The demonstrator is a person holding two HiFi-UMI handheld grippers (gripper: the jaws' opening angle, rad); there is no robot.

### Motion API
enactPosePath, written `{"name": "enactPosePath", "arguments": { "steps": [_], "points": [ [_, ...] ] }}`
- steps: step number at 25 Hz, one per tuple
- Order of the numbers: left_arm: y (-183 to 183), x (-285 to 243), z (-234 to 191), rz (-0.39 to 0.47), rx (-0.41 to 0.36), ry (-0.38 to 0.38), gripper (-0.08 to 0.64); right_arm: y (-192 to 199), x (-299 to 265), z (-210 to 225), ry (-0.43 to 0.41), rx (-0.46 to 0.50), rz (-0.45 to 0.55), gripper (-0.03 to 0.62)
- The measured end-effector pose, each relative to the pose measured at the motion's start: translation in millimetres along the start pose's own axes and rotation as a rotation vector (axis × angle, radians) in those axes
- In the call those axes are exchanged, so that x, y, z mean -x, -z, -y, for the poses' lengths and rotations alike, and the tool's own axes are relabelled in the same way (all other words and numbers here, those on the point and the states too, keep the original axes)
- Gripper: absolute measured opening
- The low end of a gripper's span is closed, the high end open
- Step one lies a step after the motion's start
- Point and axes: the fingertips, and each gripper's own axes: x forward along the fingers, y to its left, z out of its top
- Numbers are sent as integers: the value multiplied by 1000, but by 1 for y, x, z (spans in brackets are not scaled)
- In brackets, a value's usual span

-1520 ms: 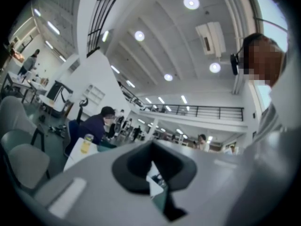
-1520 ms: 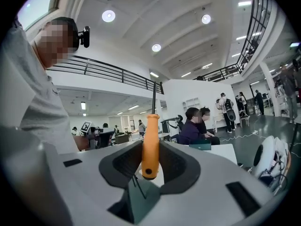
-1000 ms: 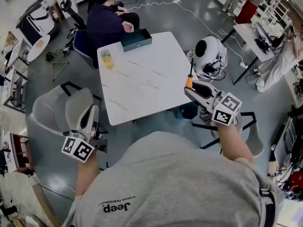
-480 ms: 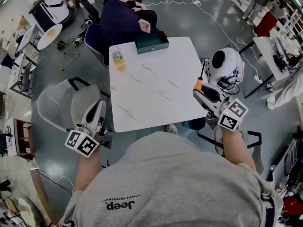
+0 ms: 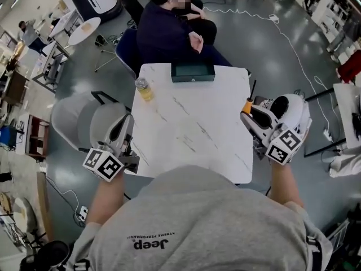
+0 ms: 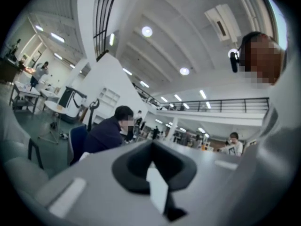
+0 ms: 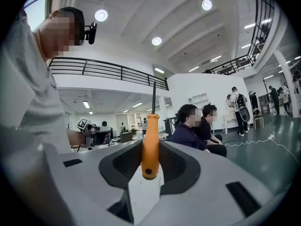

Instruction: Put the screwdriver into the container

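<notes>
A dark green open container (image 5: 193, 72) sits at the far edge of the white marble table (image 5: 192, 129). My right gripper (image 5: 252, 113) hovers at the table's right edge, shut on the screwdriver's orange handle (image 5: 247, 105); its thin black shaft (image 5: 252, 89) points up and away. In the right gripper view the screwdriver (image 7: 150, 145) stands upright, clamped in my right gripper (image 7: 150, 166). My left gripper (image 5: 125, 124) hangs beside the table's left edge. In the left gripper view the left gripper (image 6: 151, 147) is shut and holds nothing.
A small bottle of yellow liquid (image 5: 144, 89) stands near the table's far left corner. A person in dark clothes (image 5: 169, 33) sits just behind the container. A grey chair (image 5: 84, 123) is at the left, a white rounded device (image 5: 292, 109) at the right.
The view has shifted, so the table now lies straight ahead and nearer. Both grippers have come up beside the table's edges, the right one still gripping the screwdriver.
</notes>
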Motion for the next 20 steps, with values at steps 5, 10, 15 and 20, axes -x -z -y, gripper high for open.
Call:
{"name": "enactPosePath", "arguments": {
  "steps": [5,10,15,20],
  "points": [
    [3,-58,-15,-42,-49,-50,0,-12,-36,94,-22,65,-44,109],
    [-2,-112,-44,-70,-80,-20,0,-51,-98,175,13,251,-102,109],
    [8,-170,-69,-110,-116,71,0,-65,-169,226,55,403,-202,109],
    [36,-222,-95,-147,-125,121,0,-27,-246,239,10,535,-375,109]
  ]
}}
